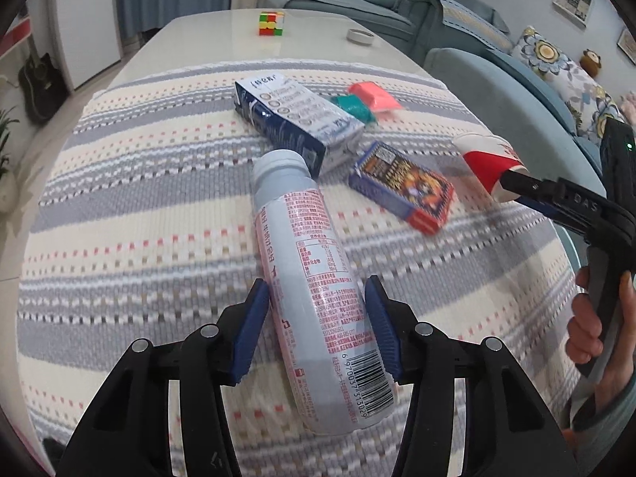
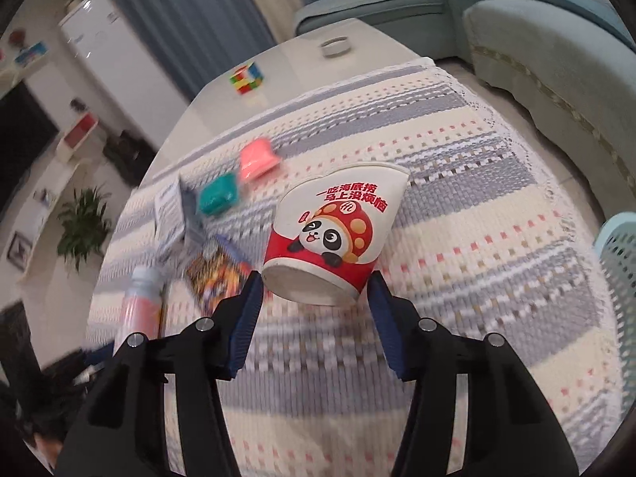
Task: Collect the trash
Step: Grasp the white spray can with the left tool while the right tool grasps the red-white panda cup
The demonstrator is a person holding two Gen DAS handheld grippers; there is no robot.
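A pale plastic bottle [image 1: 318, 278] with red print and a barcode is clamped between the blue fingers [image 1: 254, 326] of the left gripper [image 1: 316, 294], its capped neck pointing away over the striped cloth [image 1: 139, 198] that covers the bench [image 1: 206, 31]. Beyond the bottle's neck a blue and white carton [image 1: 294, 123] is seen lying on its side on the cloth. Just right of the carton a teal packet [image 1: 353, 107] and a pink packet [image 1: 373, 95] are lying together, and nearer the camera a small dark printed box [image 1: 401, 187] is lying flat. Further back, on the bare bench, a colour cube [image 1: 271, 23] and a roll of tape [image 1: 359, 35] are set apart from each other.

At the right, a red and white paper cup [image 2: 338, 234] printed with a panda is gripped near its base by the fingers [image 2: 248, 310] of the right gripper [image 2: 316, 298]; the cup is tilted, its open mouth facing away and its base toward the camera, above the cloth. The right gripper's handle is held by a hand [image 1: 596, 318]. At the far right edge a pale blue perforated basket [image 2: 620, 262] is partly seen.
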